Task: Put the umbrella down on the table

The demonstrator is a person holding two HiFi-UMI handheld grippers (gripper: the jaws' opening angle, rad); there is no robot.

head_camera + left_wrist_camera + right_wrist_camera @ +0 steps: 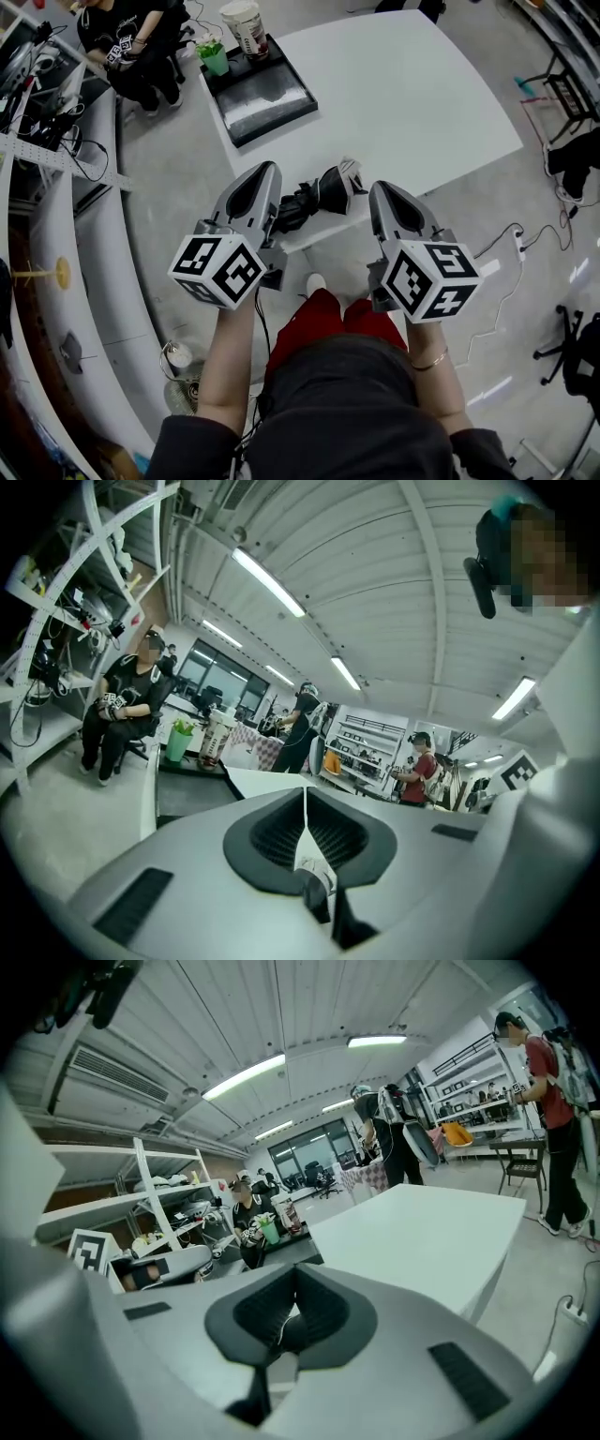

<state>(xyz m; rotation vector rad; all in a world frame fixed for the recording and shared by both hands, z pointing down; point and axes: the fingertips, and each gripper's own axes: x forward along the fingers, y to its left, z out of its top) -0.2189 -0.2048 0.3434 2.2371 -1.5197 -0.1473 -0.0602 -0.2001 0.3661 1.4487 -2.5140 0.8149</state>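
The folded black umbrella (319,192) lay on the white table (422,94) at its near edge, between the 2 grippers. The left gripper (268,171) and right gripper (383,188) were both closed, empty. It looked light, soft over stiff ribs; I'd pinch its wrapped middle, not loose fabric.

The left hand-held gripper (268,171) and right hand-held gripper (382,189) are both closed.

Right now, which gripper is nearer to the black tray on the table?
Left. In the head view the left gripper sits straight below the black tray, at the table near corner; the right gripper sits farther right, past the folded umbrella.
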